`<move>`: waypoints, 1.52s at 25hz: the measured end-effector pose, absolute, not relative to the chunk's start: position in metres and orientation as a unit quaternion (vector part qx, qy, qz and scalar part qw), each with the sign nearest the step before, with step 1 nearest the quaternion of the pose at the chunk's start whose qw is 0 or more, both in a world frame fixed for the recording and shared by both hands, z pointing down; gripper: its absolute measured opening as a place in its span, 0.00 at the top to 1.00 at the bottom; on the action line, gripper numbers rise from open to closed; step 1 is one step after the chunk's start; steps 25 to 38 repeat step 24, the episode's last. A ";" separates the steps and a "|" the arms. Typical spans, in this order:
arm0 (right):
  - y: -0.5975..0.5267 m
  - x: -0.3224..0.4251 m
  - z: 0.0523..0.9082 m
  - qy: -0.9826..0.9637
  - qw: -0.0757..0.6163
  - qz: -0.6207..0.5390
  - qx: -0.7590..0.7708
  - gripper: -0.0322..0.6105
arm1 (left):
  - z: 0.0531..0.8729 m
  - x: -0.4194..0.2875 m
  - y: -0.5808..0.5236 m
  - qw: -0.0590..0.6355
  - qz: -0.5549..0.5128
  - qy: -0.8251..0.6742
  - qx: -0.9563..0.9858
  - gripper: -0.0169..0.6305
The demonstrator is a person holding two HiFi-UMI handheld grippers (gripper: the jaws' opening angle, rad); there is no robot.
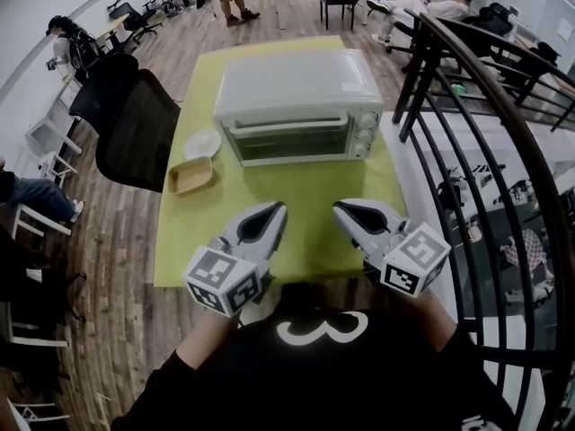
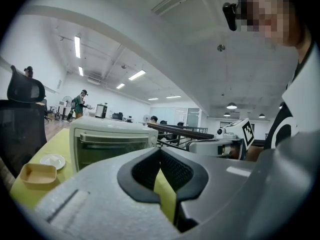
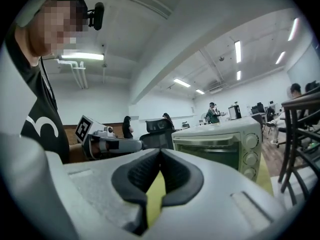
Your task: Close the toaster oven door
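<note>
The white toaster oven point(image 1: 296, 106) stands at the far middle of the yellow-green table point(image 1: 296, 232), its glass door upright against its front and its knobs on the right. My left gripper point(image 1: 275, 209) and right gripper point(image 1: 340, 207) hover side by side over the table's near half, a short way from the oven and touching nothing. Both are shut with nothing between the jaws. The left gripper view shows its shut tips point(image 2: 160, 150) with the oven point(image 2: 110, 139) beyond. The right gripper view shows its shut tips point(image 3: 160, 151) and the oven point(image 3: 220, 144).
A white plate point(image 1: 201, 144) and a tan tray point(image 1: 190, 176) lie at the table's left edge beside the oven. A black office chair point(image 1: 135, 124) stands left of the table. A dark railing point(image 1: 467, 106) runs along the right. People sit and stand at the back.
</note>
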State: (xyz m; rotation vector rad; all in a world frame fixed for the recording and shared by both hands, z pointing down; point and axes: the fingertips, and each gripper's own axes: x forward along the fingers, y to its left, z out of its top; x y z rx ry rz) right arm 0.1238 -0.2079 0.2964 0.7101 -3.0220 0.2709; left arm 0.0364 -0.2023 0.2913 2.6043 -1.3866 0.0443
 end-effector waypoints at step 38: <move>-0.219 0.135 0.304 -0.964 0.024 0.093 0.250 0.95 | 0.293 0.037 -0.213 0.093 0.030 -0.466 0.879 0.96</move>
